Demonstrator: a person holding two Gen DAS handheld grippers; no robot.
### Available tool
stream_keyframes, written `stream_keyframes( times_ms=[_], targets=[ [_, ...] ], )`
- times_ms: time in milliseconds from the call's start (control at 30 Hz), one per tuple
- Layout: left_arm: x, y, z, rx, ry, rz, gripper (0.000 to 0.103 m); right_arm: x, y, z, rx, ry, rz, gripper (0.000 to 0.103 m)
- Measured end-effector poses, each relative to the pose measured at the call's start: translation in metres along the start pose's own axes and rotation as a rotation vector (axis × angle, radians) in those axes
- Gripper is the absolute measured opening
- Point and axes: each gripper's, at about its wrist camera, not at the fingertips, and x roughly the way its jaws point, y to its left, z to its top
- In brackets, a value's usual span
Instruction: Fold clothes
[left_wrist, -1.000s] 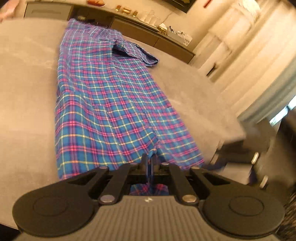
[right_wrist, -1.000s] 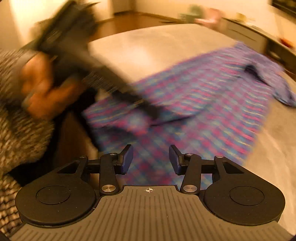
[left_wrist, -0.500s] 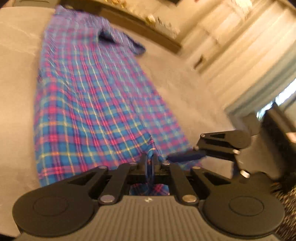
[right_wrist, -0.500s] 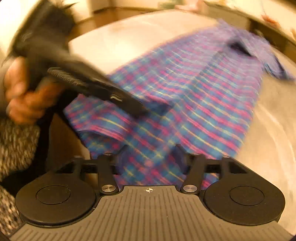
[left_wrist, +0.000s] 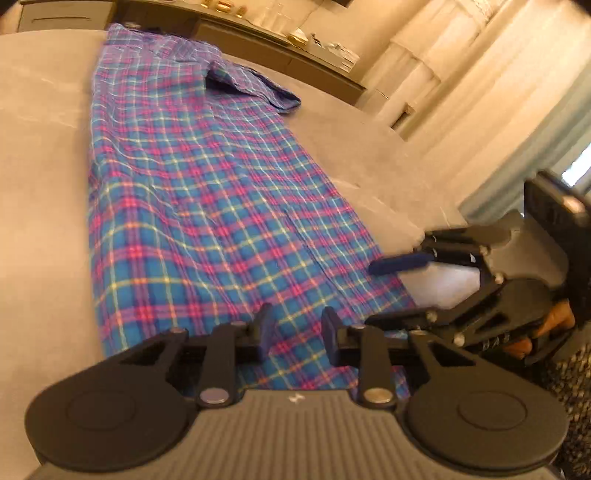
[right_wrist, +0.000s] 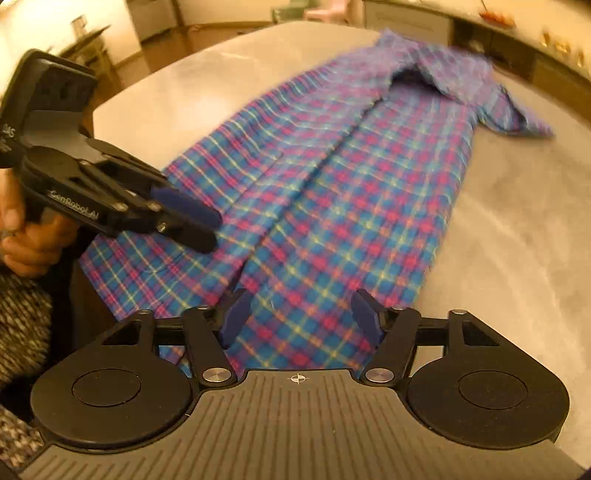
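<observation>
Nearest to the viewer, the left gripper (left_wrist: 295, 328) now has its two blue-padded fingers parted with nothing between them; a second ago they were pinched shut on the near hem of the plaid garment (left_wrist: 207, 206), so that hem has just been let go and lies flat. The right gripper (right_wrist: 299, 317), which half a second ago was swinging in over the cloth, hovers just above the near end with its fingers spread wide and empty. In the left camera it appears from the side (left_wrist: 402, 264), one blue pad over the garment's right edge. My reading is that the hem was tugged straight and released, leaving the cloth smoothed for a fold; no fold across its length shows yet.

The garment stretches away along the grey table (left_wrist: 44, 177), near hem at the table's front edge, a centre seam running up it, and one bunched flap (left_wrist: 255, 88) sticking out on the right at the far end. Beyond that stands a dark counter (left_wrist: 280, 55) with small items too blurred to name.

Counted: one garment, two grippers, one table
</observation>
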Motion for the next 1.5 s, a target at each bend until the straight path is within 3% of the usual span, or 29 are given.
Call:
stream_keyframes(
  times_ms=[133, 233, 333, 467, 533, 600, 667, 767, 800, 867, 900, 933, 967, 1100, 1233, 1367, 1500],
  targets=[
    [-0.011, -0.011, 0.031, 0.078, -0.01, -0.023, 0.033, -0.019, -0.02, 0.009, 0.111, -0.132, -0.058, 0.067],
    [-0.021, -0.008, 0.079, 0.163, -0.085, 0.045, 0.039, -0.028, -0.034, 0.016, 0.205, -0.264, -0.193, 0.067],
    [-0.01, 0.02, 0.136, 0.151, -0.133, 0.105, 0.042, -0.026, -0.042, 0.04, 0.251, -0.347, -0.31, 0.067],
    [0.03, 0.084, 0.185, 0.081, -0.136, 0.233, 0.042, 0.0, -0.052, 0.108, 0.23, -0.327, -0.418, 0.075],
    [0.052, 0.113, 0.179, 0.08, -0.113, 0.303, 0.038, 0.026, -0.064, 0.148, 0.209, -0.307, -0.461, 0.085],
    [0.058, 0.115, 0.166, 0.162, -0.12, 0.372, 0.041, 0.056, -0.082, 0.18, 0.217, -0.282, -0.51, 0.086],
    [0.053, 0.106, 0.162, 0.22, -0.086, 0.348, 0.041, 0.091, -0.104, 0.205, 0.249, -0.247, -0.562, 0.086],
    [0.048, 0.113, 0.162, 0.223, -0.06, 0.331, 0.041, 0.136, -0.135, 0.223, 0.309, -0.175, -0.579, 0.076],
    [0.044, 0.117, 0.164, 0.214, -0.055, 0.333, 0.041, 0.146, -0.144, 0.224, 0.329, -0.15, -0.573, 0.06],
    [0.041, 0.121, 0.168, 0.196, -0.054, 0.339, 0.041, 0.156, -0.161, 0.224, 0.389, -0.12, -0.542, 0.057],
    [0.04, 0.123, 0.17, 0.188, -0.056, 0.343, 0.041, 0.15, -0.168, 0.222, 0.439, -0.126, -0.505, 0.039],
    [0.04, 0.124, 0.172, 0.179, -0.058, 0.347, 0.041, 0.143, -0.172, 0.22, 0.466, -0.134, -0.495, 0.01],
    [0.039, 0.126, 0.174, 0.17, -0.06, 0.351, 0.041, 0.136, -0.174, 0.217, 0.48, -0.142, -0.5, 0.003],
    [0.036, 0.132, 0.182, 0.136, -0.066, 0.367, 0.043, 0.115, -0.176, 0.207, 0.459, -0.155, -0.582, 0.0],
    [0.034, 0.139, 0.19, 0.103, -0.073, 0.383, 0.044, 0.092, -0.182, 0.2, 0.509, -0.232, -0.64, 0.0],
    [0.043, 0.148, 0.192, 0.09, -0.078, 0.402, 0.043, 0.058, -0.179, 0.21, 0.544, -0.356, -0.527, 0.0],
    [0.042, 0.159, 0.196, 0.023, -0.092, 0.373, 0.043, 0.024, -0.131, 0.271, 0.387, -0.472, -0.418, 0.0]
  ],
)
